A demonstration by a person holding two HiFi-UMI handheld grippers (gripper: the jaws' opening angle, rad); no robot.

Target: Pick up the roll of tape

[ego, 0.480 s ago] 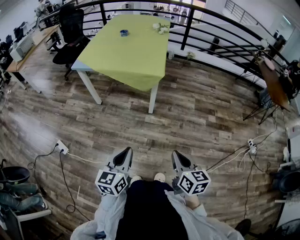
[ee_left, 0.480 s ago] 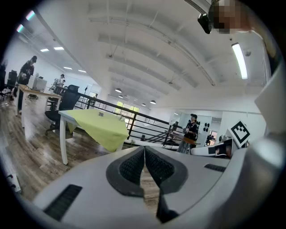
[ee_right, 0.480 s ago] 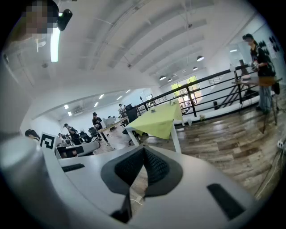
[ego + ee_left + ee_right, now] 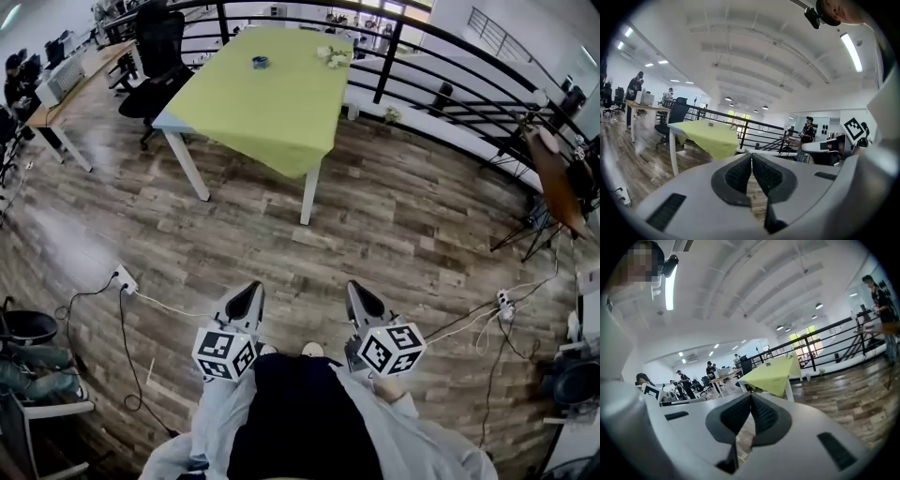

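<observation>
Head view first: the left gripper (image 4: 247, 294) and the right gripper (image 4: 360, 296) are held low and side by side in front of the person's dark lap, both noses out over the brown wood-plank floor (image 4: 403, 220). The small blue roll of tape (image 4: 260, 63) sits well away, on the far part of the white-legged table under a yellow-green cloth (image 4: 272, 108), with a long stretch of floor between it and both grippers. A black office chair (image 4: 157, 58) stands at the table's left and a black metal railing (image 4: 386, 56) runs behind it. Over to the left gripper view: its black ribbed pads (image 4: 739, 174) are pressed together, nothing between them, and the tape (image 4: 711, 124) is just a tiny speck on the cloth (image 4: 708, 136), up and left of the closed tips. Now the right gripper view: pads (image 4: 764, 414) together as well, nothing pinched, and the green-draped table (image 4: 776, 372) lies far ahead, slightly right of the tips; the tape is too small to pick out there.
</observation>
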